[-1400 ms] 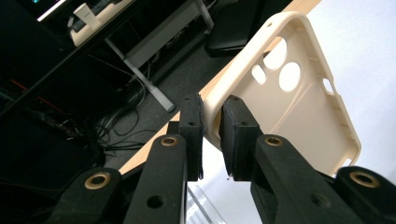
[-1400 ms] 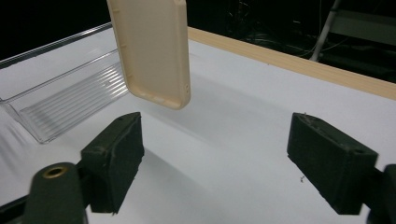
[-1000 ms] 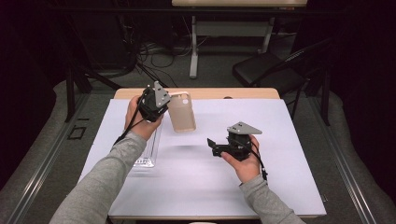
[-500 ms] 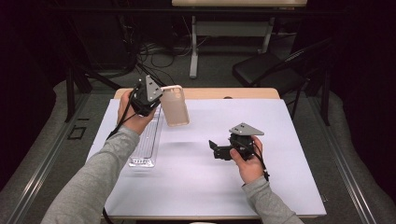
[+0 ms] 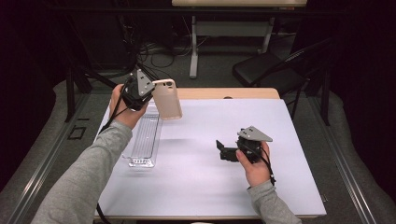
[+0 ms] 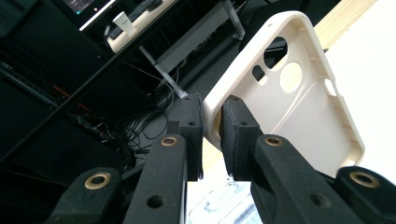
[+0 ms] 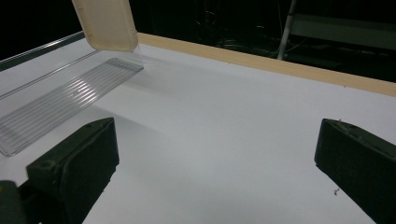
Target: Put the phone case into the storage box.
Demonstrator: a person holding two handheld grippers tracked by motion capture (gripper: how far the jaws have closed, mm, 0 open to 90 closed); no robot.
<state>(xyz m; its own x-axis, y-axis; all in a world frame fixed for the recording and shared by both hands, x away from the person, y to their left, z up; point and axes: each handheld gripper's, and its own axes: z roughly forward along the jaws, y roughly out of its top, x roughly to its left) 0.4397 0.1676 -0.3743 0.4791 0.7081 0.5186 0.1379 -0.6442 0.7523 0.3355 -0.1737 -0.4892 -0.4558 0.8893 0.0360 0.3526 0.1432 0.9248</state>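
Left gripper (image 5: pixel 148 94) pinches the beige phone case (image 5: pixel 167 99) aloft above the clear tray (image 5: pixel 144 140); right gripper (image 5: pixel 224 151) rests open on the desk (image 5: pixel 201 186). Next: probably lower the case.

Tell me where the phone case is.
In the high view the case hangs in the air at far left, clamped by the left tool, above the far end of the clear tray.

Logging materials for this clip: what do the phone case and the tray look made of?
Phone case: cream, matte, probably soft silicone or rubbery plastic, with smooth moulded cutouts. Tray: clear, glossy, likely rigid plastic; the white table shows through its ribbed base.
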